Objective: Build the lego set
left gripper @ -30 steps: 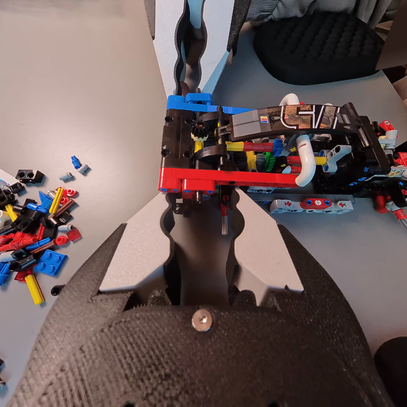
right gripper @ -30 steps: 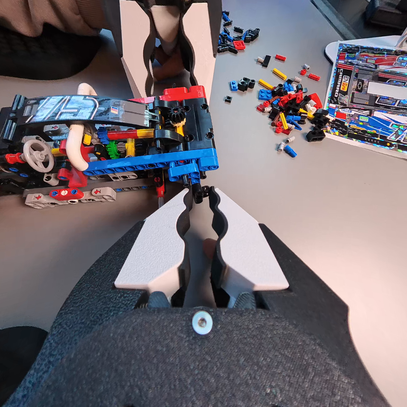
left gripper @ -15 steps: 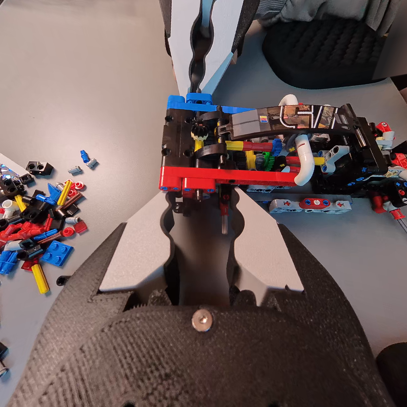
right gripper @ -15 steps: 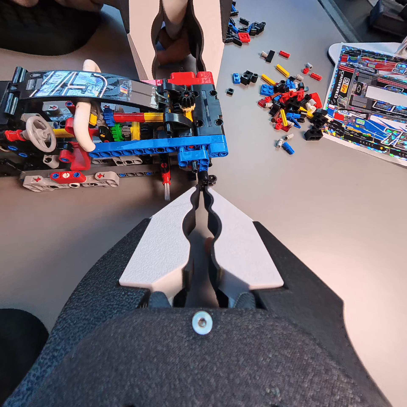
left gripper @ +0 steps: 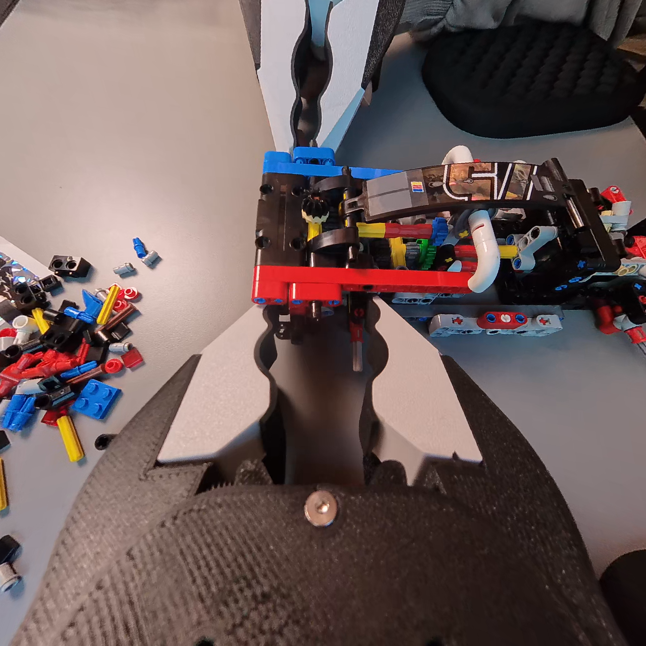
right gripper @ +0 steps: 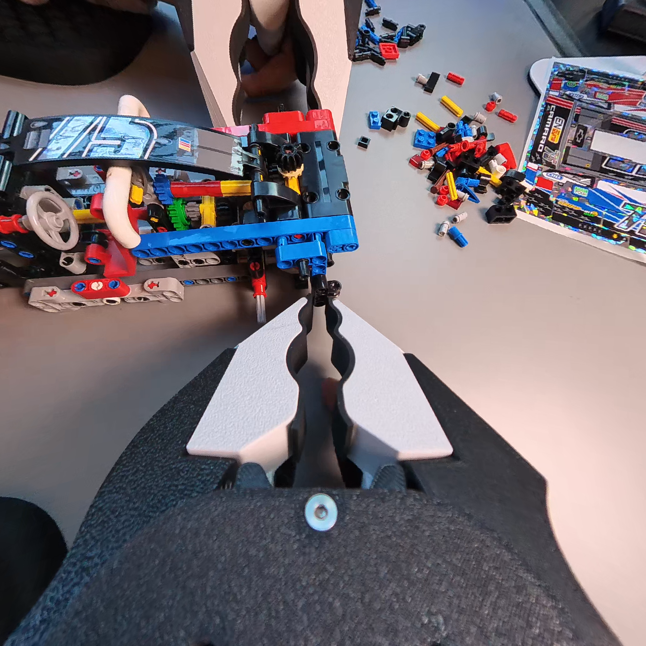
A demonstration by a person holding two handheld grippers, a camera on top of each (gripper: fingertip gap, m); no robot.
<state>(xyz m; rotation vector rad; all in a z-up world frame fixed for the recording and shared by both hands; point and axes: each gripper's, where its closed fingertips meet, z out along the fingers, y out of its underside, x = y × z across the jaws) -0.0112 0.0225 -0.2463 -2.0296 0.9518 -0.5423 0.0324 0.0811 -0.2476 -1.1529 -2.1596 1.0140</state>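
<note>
bright, even light | soft shadows | fisheye-bent edges | foreground blurred

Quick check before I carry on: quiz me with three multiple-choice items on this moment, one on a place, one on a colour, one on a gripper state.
1. Where do the loose pieces lie in the right wrist view?
A. Right of the car model
B. Left of it
C. On top of it

2. Which colour is the long beam on the model's side nearest the right gripper?
A. Red
B. Blue
C. Green

3. How is the right gripper?
A. Wide open
B. Out of view
C. Shut on the small black connector

Answers: 1 A, the pile sits between model and sticker sheet. 2 B, blue faces this gripper. 3 C, its fingertips pinch the connector.
</note>
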